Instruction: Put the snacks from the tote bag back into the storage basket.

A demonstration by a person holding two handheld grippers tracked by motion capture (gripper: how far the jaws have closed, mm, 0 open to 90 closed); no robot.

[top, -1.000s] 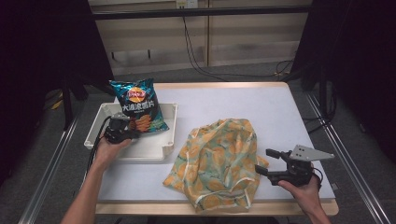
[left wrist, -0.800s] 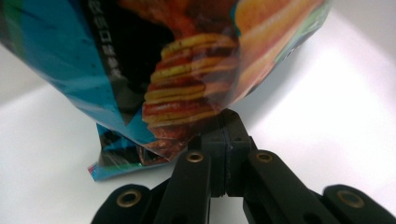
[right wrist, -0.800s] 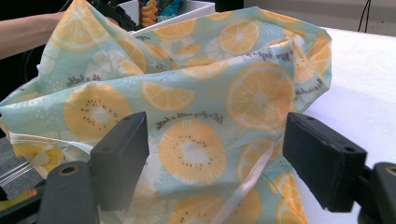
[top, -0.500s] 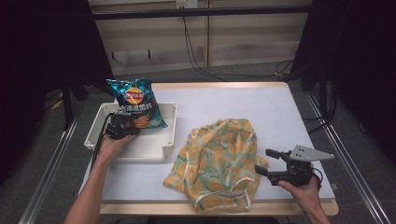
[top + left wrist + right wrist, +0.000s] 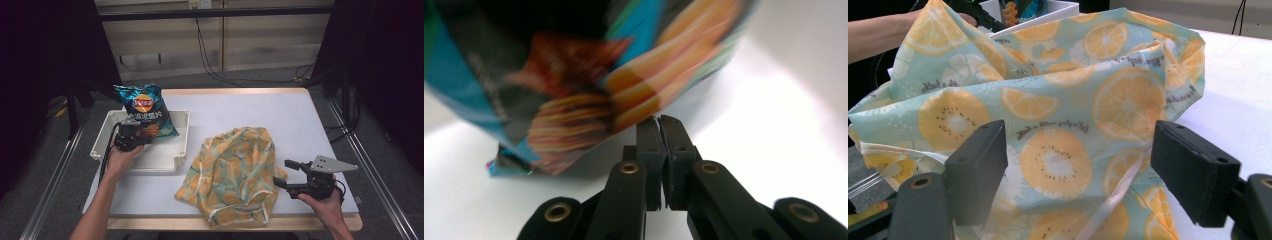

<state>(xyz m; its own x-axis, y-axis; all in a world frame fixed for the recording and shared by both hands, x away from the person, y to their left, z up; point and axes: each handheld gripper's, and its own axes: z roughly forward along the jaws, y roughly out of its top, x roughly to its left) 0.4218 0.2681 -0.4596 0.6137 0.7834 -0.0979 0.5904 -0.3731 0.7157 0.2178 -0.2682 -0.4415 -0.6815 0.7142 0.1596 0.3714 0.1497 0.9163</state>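
At the near right edge of the white table [image 5: 300,120], right gripper [image 5: 288,174] held level in a hand, jaws spread wide and pointed left at a fruit-print cloth bag [image 5: 235,175]. Nothing pinched between the pads; in the right gripper view, the same bag [image 5: 1058,115] looming crumpled just beyond the open jaws, its near folds cut off by the bottom edge. Whether the pads brush the fabric: impossible to tell.

Left of the bag and just beside it, a white tray [image 5: 181,145], sitting over the table's left edge. Inside, propped upright and leaning toward the far wall, a blue chip bag [image 5: 145,107], top poking well above the rim. Left gripper [image 5: 137,135] low in the tray, jaws pressed together at the packet's lower edge; in the left gripper view, the black pads meeting with barely a slit between them, right at the bottom corner of the blurred chip bag [image 5: 574,90]. Whether a sliver of foil is caught there: too blurred to settle. Tray floor otherwise bare and brightly lit.

Beyond the table, black cables [image 5: 220,70] trailing down a pale panelled wall [image 5: 250,45]. Dark curtains on both sides, grey floor below.
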